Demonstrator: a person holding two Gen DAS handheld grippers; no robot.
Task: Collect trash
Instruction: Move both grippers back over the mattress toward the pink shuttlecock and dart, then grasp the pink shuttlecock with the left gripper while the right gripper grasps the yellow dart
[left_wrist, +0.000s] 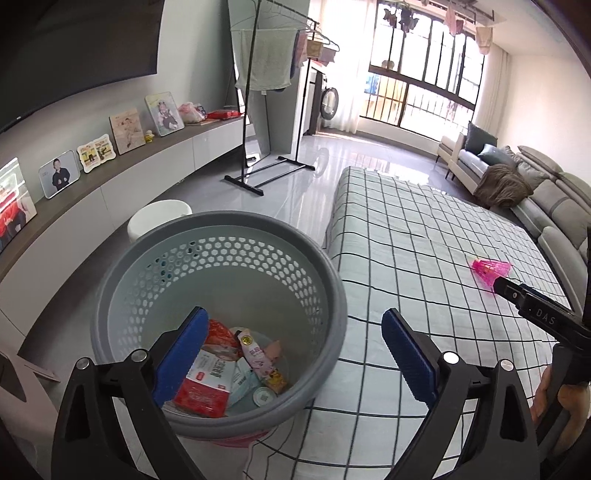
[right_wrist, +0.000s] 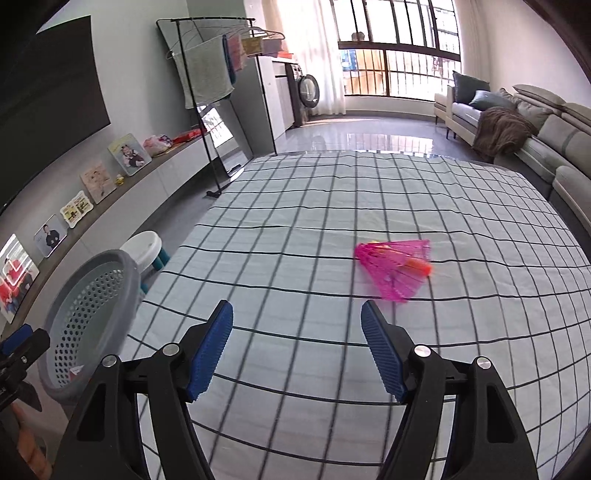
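A grey perforated basket (left_wrist: 236, 266) stands beside the checked bed (left_wrist: 424, 236), holding a red-and-white packet (left_wrist: 207, 384) and other wrappers. My left gripper (left_wrist: 295, 317) hovers open over the basket's near rim with nothing between its blue pads. A pink net bag (right_wrist: 397, 267) with something orange inside lies on the sheet. My right gripper (right_wrist: 295, 306) is open over the bed, short of the bag and to its left, with nothing in it. In the left wrist view one of its fingers (left_wrist: 532, 310) points at the pink net bag (left_wrist: 489, 269). The basket (right_wrist: 92, 306) sits at the bed's left edge.
A white stool (left_wrist: 159, 218) stands behind the basket. A black clothes rack (left_wrist: 266, 110) with a towel is on the floor beyond. A low shelf (left_wrist: 155, 162) with photo frames runs along the left wall. A grey sofa (right_wrist: 554, 147) flanks the bed's right side.
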